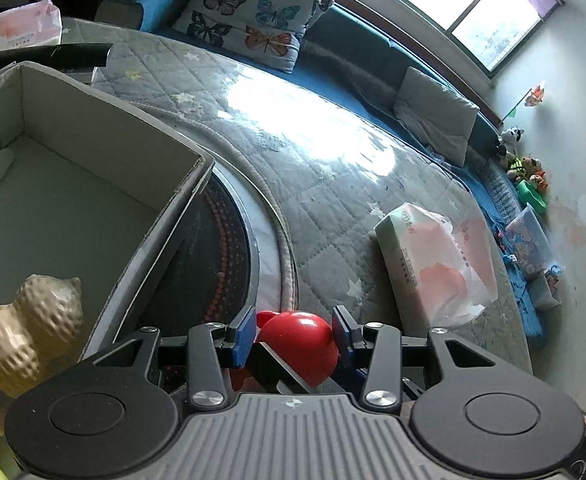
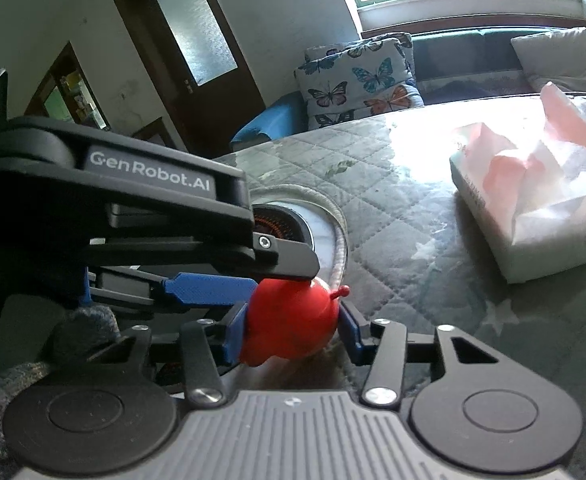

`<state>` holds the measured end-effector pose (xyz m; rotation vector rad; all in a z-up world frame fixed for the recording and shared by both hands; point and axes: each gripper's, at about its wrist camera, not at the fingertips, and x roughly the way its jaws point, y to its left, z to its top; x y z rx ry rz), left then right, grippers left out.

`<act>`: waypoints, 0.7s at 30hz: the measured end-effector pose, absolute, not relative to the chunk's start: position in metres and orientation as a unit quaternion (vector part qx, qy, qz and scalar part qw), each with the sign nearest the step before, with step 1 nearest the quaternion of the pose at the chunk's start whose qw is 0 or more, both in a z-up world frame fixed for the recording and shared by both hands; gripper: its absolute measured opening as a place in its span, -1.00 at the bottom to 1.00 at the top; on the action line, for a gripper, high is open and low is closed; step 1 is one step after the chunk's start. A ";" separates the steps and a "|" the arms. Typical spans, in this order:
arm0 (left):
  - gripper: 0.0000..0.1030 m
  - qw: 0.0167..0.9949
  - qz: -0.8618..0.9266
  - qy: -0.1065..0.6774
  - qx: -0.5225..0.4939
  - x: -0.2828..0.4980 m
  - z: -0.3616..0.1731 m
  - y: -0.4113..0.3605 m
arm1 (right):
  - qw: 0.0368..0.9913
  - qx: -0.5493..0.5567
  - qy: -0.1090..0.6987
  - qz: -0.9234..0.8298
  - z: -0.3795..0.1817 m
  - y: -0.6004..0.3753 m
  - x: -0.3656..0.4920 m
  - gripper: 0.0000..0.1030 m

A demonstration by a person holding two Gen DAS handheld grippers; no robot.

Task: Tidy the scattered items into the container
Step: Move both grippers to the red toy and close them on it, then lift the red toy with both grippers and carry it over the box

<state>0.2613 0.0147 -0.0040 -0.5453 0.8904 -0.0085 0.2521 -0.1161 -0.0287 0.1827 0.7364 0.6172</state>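
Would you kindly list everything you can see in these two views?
red toy: one, red, between both grippers' fingers
box: one, grey, open top, left on the table
knobbly figure: one, beige, near side of the box
tissue packs: two, pink and white, one right on the table, one behind the box
cushion: one, butterfly print, on the sofa
pillow: one, grey, on the sofa
soft toys: several, mixed colours, sofa's far end
sofa: one, blue, under the window
table: one, grey quilted cover
left gripper: one, black, blue pads, closed on the red toy
right gripper: one, same colours, flanking the red toy; contact unclear
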 end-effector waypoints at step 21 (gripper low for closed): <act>-0.19 0.893 -0.026 0.361 -0.265 0.187 0.047 0.028 | 0.897 0.076 0.299 0.315 0.019 -0.114 0.195 -0.06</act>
